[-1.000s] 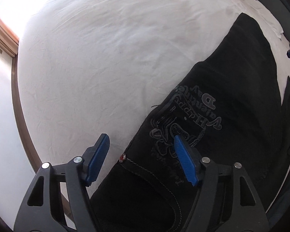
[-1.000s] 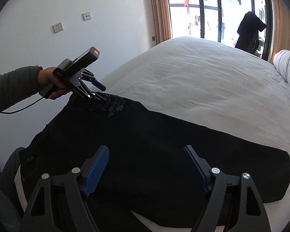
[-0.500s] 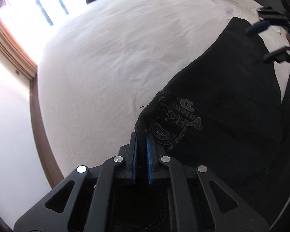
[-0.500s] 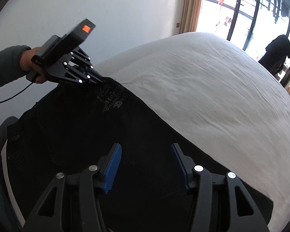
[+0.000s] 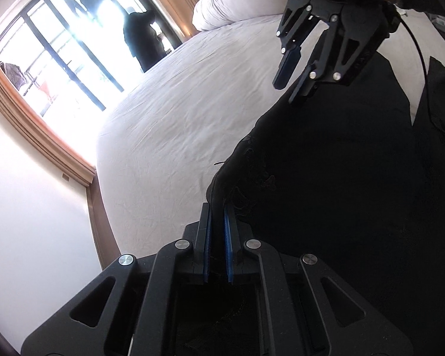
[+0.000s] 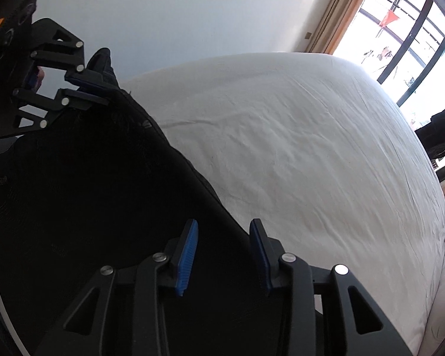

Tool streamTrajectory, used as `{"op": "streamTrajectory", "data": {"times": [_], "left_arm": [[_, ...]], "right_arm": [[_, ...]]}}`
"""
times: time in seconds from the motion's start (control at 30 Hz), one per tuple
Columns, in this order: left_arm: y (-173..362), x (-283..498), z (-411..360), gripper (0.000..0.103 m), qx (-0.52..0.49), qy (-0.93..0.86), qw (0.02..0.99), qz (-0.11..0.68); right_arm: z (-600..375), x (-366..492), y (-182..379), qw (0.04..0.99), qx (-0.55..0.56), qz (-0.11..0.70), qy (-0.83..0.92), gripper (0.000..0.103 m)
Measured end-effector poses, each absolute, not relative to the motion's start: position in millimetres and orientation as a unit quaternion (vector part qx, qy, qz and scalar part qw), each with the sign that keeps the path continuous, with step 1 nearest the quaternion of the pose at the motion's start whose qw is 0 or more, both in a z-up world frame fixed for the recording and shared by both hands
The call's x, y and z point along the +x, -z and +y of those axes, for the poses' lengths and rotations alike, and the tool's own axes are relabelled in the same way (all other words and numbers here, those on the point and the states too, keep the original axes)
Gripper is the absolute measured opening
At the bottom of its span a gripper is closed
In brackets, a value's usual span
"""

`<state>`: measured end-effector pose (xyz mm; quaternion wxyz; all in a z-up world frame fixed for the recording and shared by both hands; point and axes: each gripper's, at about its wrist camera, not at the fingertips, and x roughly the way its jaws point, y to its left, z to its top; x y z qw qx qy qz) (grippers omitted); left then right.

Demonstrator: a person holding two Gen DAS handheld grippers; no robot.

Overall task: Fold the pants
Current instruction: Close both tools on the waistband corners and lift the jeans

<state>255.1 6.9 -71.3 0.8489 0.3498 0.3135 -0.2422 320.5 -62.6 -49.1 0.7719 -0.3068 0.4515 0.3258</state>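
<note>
Black pants (image 5: 341,163) lie on a white bed (image 5: 178,112); they also show in the right wrist view (image 6: 89,192). My left gripper (image 5: 218,207) is shut on the waist corner of the pants and lifts it; it shows in the right wrist view (image 6: 101,90) at upper left. My right gripper (image 6: 224,228) is part open, its blue pads astride the far edge of the pants, not clamped. It shows in the left wrist view (image 5: 290,86), hovering at that edge.
The white bed sheet (image 6: 296,154) stretches away to the right. A pillow (image 5: 222,9) lies at the head. A window with dark bars (image 5: 59,38) and a white wall (image 6: 192,9) bound the bed. A black cable (image 5: 427,68) trails from the right gripper.
My left gripper closed on the waist corner and raised it. My right gripper moved toward the pants' far edge and narrowed its opening.
</note>
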Motion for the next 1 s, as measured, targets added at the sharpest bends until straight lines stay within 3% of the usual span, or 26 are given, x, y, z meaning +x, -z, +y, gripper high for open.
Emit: {"op": "streamTrajectory", "data": {"times": [0.2, 0.27, 0.43, 1.0], "left_arm": [[68.3, 251.0, 11.6, 0.006, 0.349, 0.242, 0.851, 0.310], [68.7, 251.0, 10.9, 0.006, 0.348, 0.241, 0.851, 0.310], [66.4, 255.5, 8.6, 0.006, 0.340, 0.239, 0.854, 0.312], [41.1, 178.7, 1.0, 0.006, 0.293, 0.248, 0.873, 0.302]], "right_arm": [[-56.5, 322.6, 55.5, 0.763, -0.315, 0.460, -0.326, 0.025], [-54.7, 321.4, 56.2, 0.762, -0.315, 0.463, -0.326, 0.011], [-54.2, 319.9, 54.3, 0.765, -0.304, 0.466, -0.325, 0.006], [-55.0, 210.6, 6.8, 0.815, -0.244, 0.423, -0.312, 0.004]]}}
